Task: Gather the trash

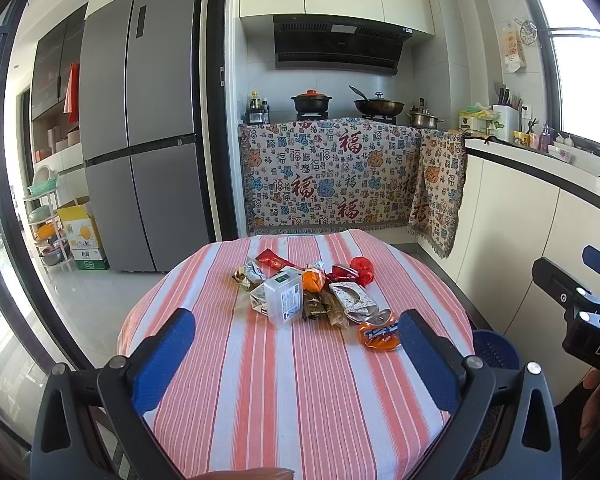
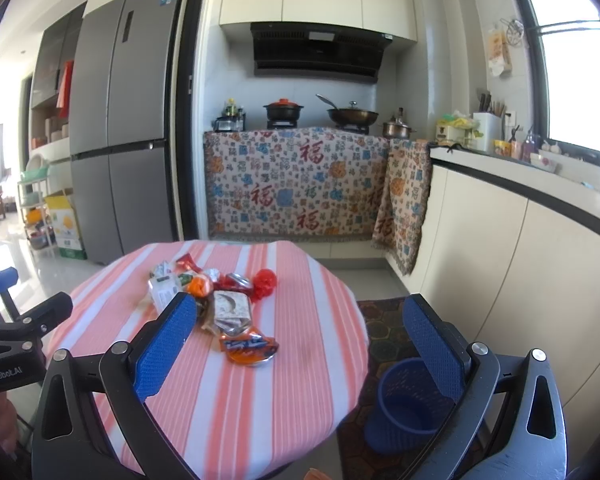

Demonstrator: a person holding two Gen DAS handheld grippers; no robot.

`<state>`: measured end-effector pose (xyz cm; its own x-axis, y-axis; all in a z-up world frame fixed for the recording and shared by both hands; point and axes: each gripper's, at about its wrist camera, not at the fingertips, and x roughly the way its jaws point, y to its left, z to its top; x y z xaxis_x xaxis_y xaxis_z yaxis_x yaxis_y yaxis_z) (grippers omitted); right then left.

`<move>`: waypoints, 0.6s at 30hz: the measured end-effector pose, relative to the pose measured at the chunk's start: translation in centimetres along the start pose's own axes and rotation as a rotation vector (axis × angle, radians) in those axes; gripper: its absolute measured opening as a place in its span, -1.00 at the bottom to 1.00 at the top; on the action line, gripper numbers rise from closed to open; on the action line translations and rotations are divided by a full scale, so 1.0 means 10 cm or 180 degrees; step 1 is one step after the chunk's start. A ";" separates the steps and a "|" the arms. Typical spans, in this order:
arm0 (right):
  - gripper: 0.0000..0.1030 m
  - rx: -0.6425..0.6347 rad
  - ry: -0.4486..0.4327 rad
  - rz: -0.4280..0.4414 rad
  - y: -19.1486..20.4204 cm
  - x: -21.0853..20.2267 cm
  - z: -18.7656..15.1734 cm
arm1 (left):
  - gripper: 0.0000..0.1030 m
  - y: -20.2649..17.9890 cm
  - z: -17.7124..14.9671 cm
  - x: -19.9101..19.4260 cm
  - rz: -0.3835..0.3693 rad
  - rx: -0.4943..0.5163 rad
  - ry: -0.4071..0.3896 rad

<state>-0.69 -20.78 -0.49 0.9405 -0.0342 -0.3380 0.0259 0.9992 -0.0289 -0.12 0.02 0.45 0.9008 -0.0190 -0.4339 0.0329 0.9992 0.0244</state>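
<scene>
A pile of trash (image 1: 312, 294) lies in the middle of a round table with a red-and-white striped cloth (image 1: 292, 380): a clear plastic box (image 1: 284, 298), a silver wrapper (image 1: 352, 300), an orange wrapper (image 1: 378, 334), a red crumpled wrapper (image 1: 362, 269). The right wrist view also shows the pile (image 2: 216, 300) and the orange wrapper (image 2: 250, 346). My left gripper (image 1: 296, 364) is open and empty, short of the pile. My right gripper (image 2: 300, 344) is open and empty, above the table's right edge. A blue mesh bin (image 2: 408, 404) stands on the floor right of the table.
A grey fridge (image 1: 140, 120) stands at the back left. A stove counter draped with a patterned cloth (image 1: 340, 176) is behind the table. A white counter (image 2: 540, 240) runs along the right. A patterned rug (image 2: 384, 320) lies under the bin.
</scene>
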 end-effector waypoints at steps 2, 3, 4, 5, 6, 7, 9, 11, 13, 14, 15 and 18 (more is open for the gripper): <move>0.99 0.0000 -0.0003 -0.0002 0.00 0.00 0.00 | 1.00 0.00 0.00 0.00 -0.0006 0.0000 0.0001; 0.99 -0.0001 -0.0003 -0.0004 0.00 0.00 0.00 | 1.00 0.00 -0.01 0.00 -0.0006 0.0000 0.0000; 0.99 -0.0001 0.0000 -0.0003 0.00 0.00 0.00 | 1.00 0.00 -0.01 0.00 -0.0005 0.0001 -0.0001; 0.99 0.0000 0.0000 -0.0001 0.00 0.00 0.00 | 1.00 0.00 -0.01 0.00 -0.0004 0.0001 -0.0002; 0.99 0.0001 0.0002 0.0000 0.00 0.00 0.00 | 1.00 0.00 0.00 0.00 -0.0005 -0.0001 0.0000; 0.99 -0.0001 0.0002 0.0000 0.00 0.00 0.00 | 1.00 0.00 0.00 0.00 -0.0007 -0.0003 0.0001; 0.99 -0.0003 0.0001 0.0000 0.00 0.00 0.00 | 1.00 0.00 -0.01 0.00 -0.0003 0.0000 0.0001; 0.99 -0.0006 0.0005 0.0002 0.01 0.01 0.00 | 1.00 0.00 -0.01 0.00 -0.0004 -0.0001 0.0002; 0.99 -0.0008 0.0008 0.0007 0.01 0.01 -0.02 | 1.00 0.00 -0.01 0.00 -0.0006 -0.0002 0.0000; 0.99 -0.0008 0.0009 0.0008 0.01 0.01 -0.02 | 1.00 0.00 -0.01 0.00 -0.0004 0.0000 0.0000; 0.99 -0.0007 0.0011 0.0007 0.01 0.01 -0.02 | 1.00 0.00 0.00 0.00 -0.0005 0.0001 0.0000; 0.99 -0.0008 0.0005 0.0004 0.01 0.01 -0.02 | 1.00 0.00 0.00 0.00 -0.0005 -0.0001 0.0003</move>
<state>-0.64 -20.68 -0.70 0.9400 -0.0330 -0.3395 0.0240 0.9992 -0.0308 -0.13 -0.02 0.42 0.9004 -0.0207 -0.4347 0.0343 0.9991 0.0235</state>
